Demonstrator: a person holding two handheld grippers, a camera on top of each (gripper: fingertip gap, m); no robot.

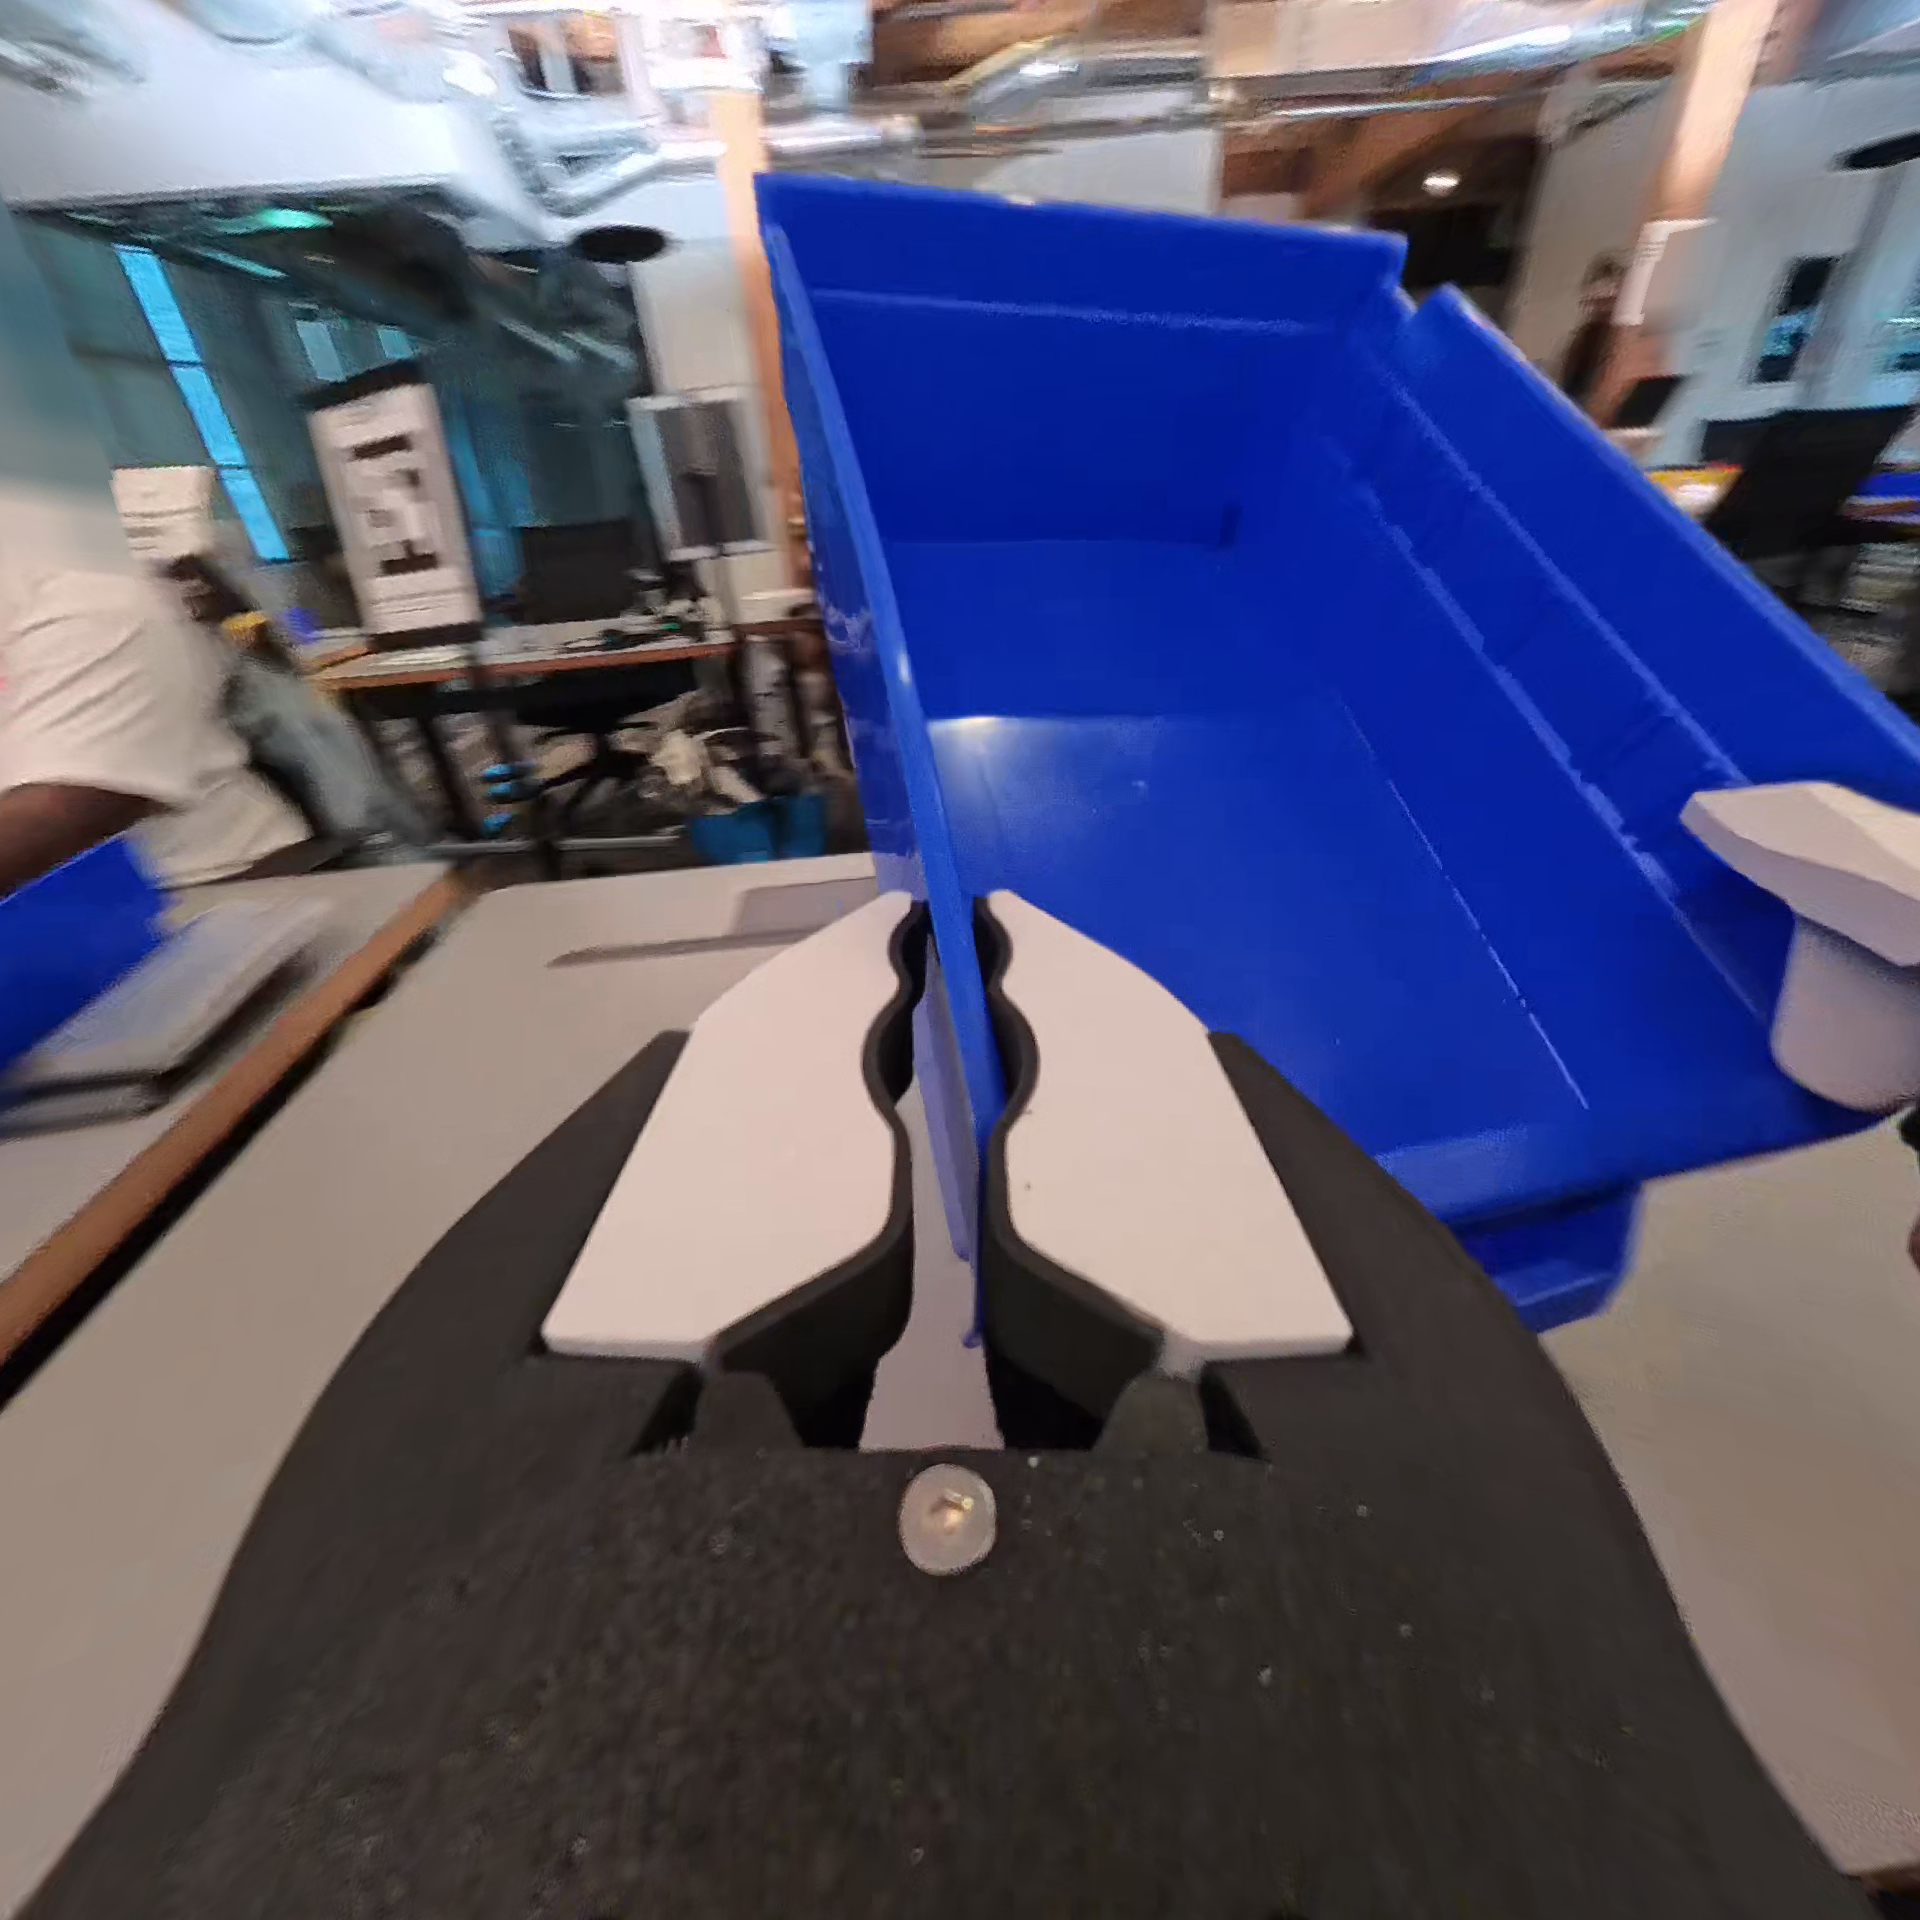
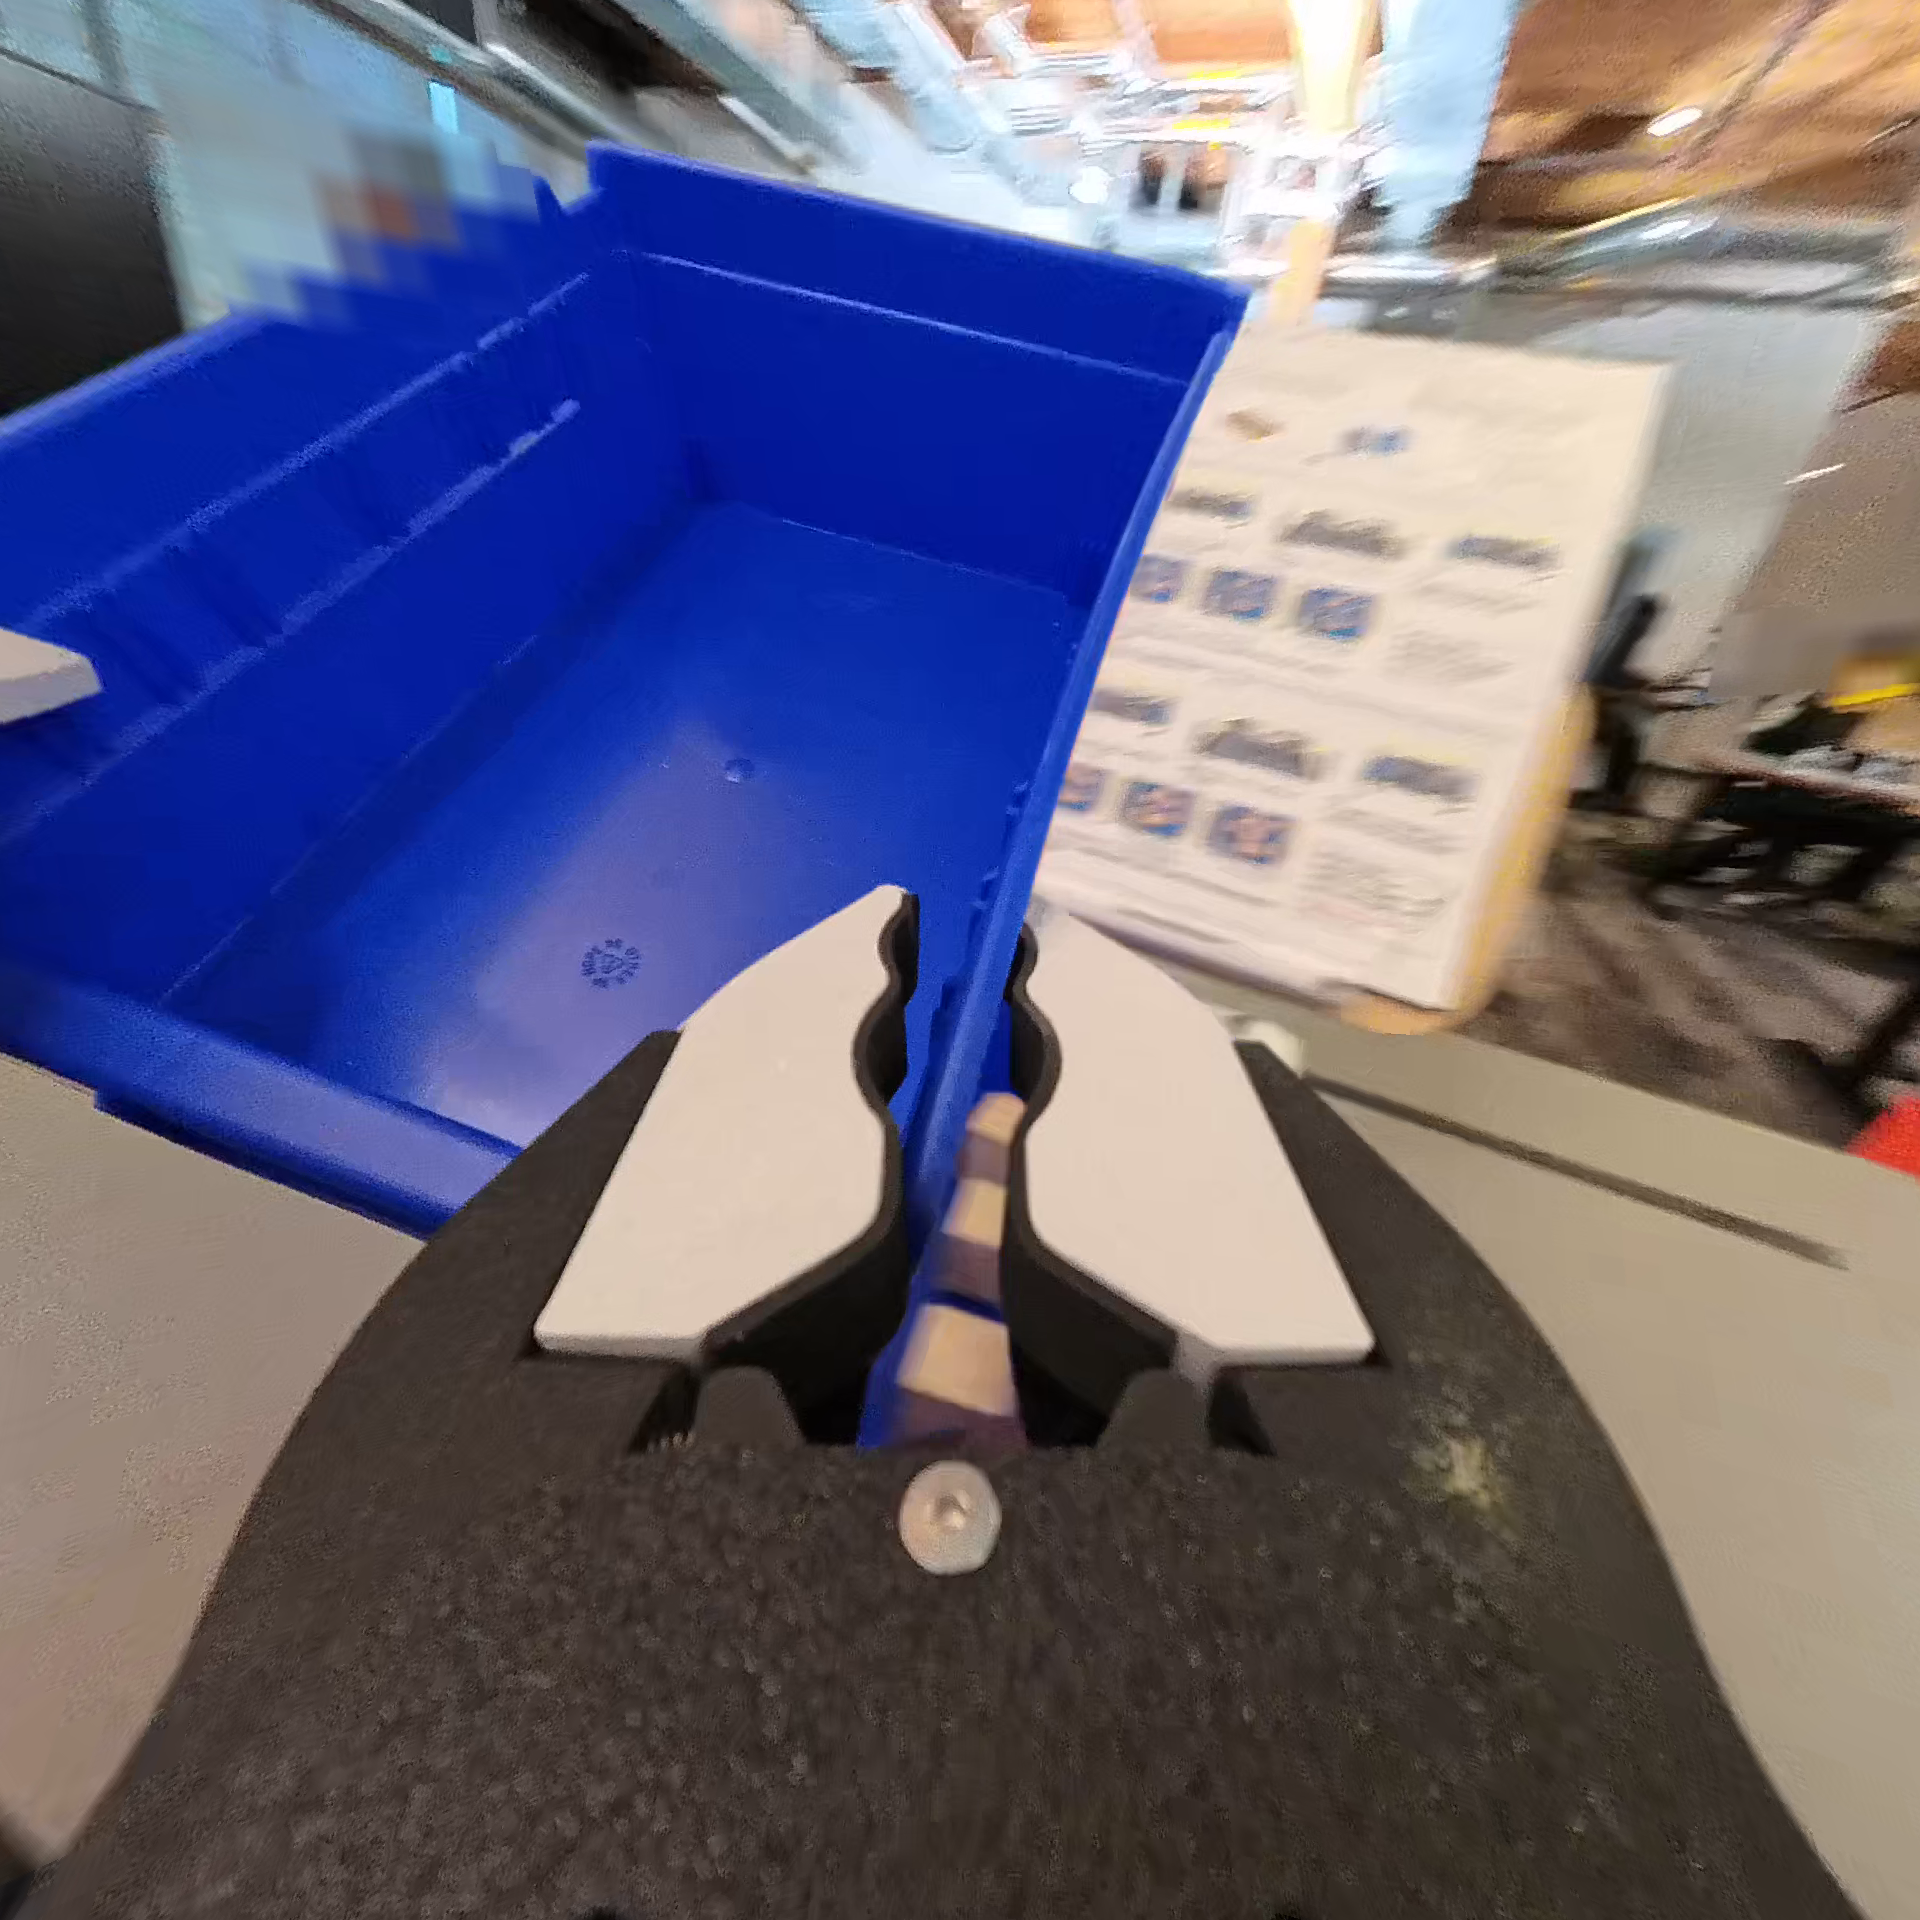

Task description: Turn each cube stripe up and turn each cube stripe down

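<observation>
An empty blue plastic bin [image 1: 1247, 831] is held tilted above the grey table [image 1: 520, 1091]. My left gripper [image 1: 951, 914] is shut on the bin's left side wall. My right gripper [image 2: 966, 914] is shut on the right side wall of the same bin [image 2: 623, 779]. Each gripper's fingertip shows at the far edge of the other's view: the right one [image 1: 1829, 883] and the left one [image 2: 42, 675]. Through the gap between my right fingers I see tan pieces with darker stripes [image 2: 977, 1278] below. I cannot tell whether they are cubes. No other cubes show.
A second blue bin [image 1: 62, 935] sits at the far left on a neighbouring table. A person in a white shirt [image 1: 104, 707] is behind it. A white poster board [image 2: 1351, 675] stands past the table's right side. The grey tabletop also shows in the right wrist view [image 2: 1662, 1403].
</observation>
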